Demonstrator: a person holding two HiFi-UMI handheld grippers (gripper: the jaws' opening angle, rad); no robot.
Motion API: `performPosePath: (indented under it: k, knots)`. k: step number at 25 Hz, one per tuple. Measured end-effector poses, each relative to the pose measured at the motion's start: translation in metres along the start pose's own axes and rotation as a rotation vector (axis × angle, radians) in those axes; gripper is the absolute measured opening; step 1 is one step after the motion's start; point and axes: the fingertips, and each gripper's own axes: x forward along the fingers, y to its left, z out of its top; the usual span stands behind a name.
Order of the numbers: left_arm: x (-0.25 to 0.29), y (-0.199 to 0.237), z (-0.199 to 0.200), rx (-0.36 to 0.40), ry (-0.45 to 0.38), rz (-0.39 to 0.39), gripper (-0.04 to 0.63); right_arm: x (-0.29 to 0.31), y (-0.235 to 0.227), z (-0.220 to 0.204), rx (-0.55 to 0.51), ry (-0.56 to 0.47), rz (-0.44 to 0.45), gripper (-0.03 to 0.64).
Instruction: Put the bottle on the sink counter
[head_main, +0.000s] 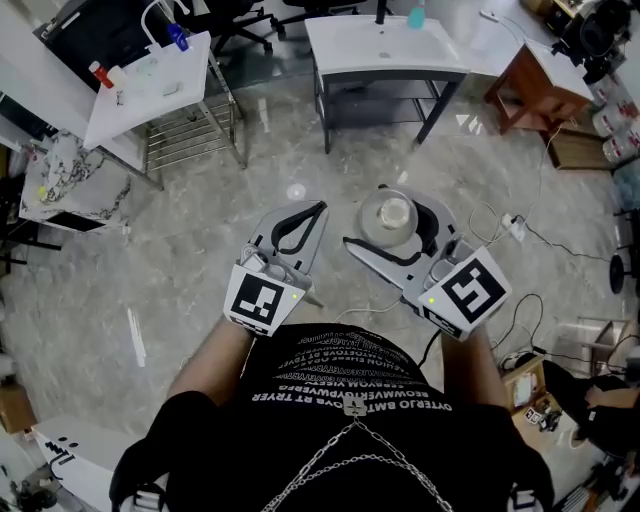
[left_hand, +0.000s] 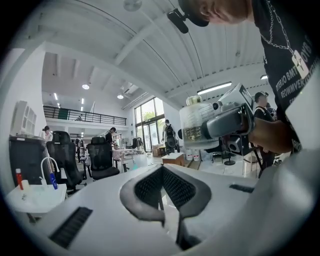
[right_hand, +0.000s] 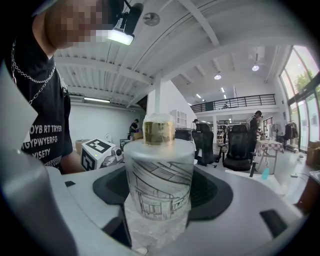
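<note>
The bottle (head_main: 388, 218) is a frosted clear cylinder with a line drawing and a gold-tinted cap (right_hand: 159, 129). It stands upright between the jaws of my right gripper (head_main: 405, 200), which is shut on it, held in the air over the marble floor. In the right gripper view the bottle (right_hand: 159, 175) fills the middle. My left gripper (head_main: 315, 210) hangs beside it to the left, shut with nothing in it; its jaw tips meet (left_hand: 162, 172). From the left gripper view the bottle (left_hand: 200, 122) shows at upper right. The white sink counter (head_main: 340, 50) stands far ahead.
A teal bottle (head_main: 416, 14) stands on the counter's back edge. A second white sink unit (head_main: 150, 90) on a wire rack is at the far left, a wooden table (head_main: 535, 85) at the far right. Cables and a power strip (head_main: 515, 225) lie on the floor to the right.
</note>
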Motion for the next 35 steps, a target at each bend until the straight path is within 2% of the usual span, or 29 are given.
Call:
performPosePath:
  k: [5,9,13,18,22,28,35]
  knots:
    - [0.027,0.068,0.002,0.039,0.006,0.005,0.005,0.041,-0.049,0.005,0.002,0.027,-0.061,0.333]
    - [0.037,0.128,0.002,0.061,0.0,0.04,0.005,0.079,-0.083,0.007,0.011,0.045,-0.107,0.333]
    - [0.037,0.194,0.001,0.037,-0.007,0.105,0.005,0.112,-0.113,0.006,0.034,0.068,-0.157,0.333]
    - [0.042,0.26,-0.003,0.034,0.001,0.138,0.005,0.146,-0.143,0.007,0.05,0.078,-0.212,0.333]
    - [0.053,0.285,-0.001,0.042,-0.016,0.138,0.005,0.159,-0.162,0.002,0.05,0.11,-0.233,0.333]
    - [0.095,0.303,-0.006,0.043,-0.012,0.121,0.005,0.172,-0.206,0.0,0.06,0.092,-0.236,0.333]
    - [0.161,0.327,-0.006,0.063,-0.003,0.151,0.005,0.18,-0.281,-0.012,0.036,0.089,-0.221,0.333]
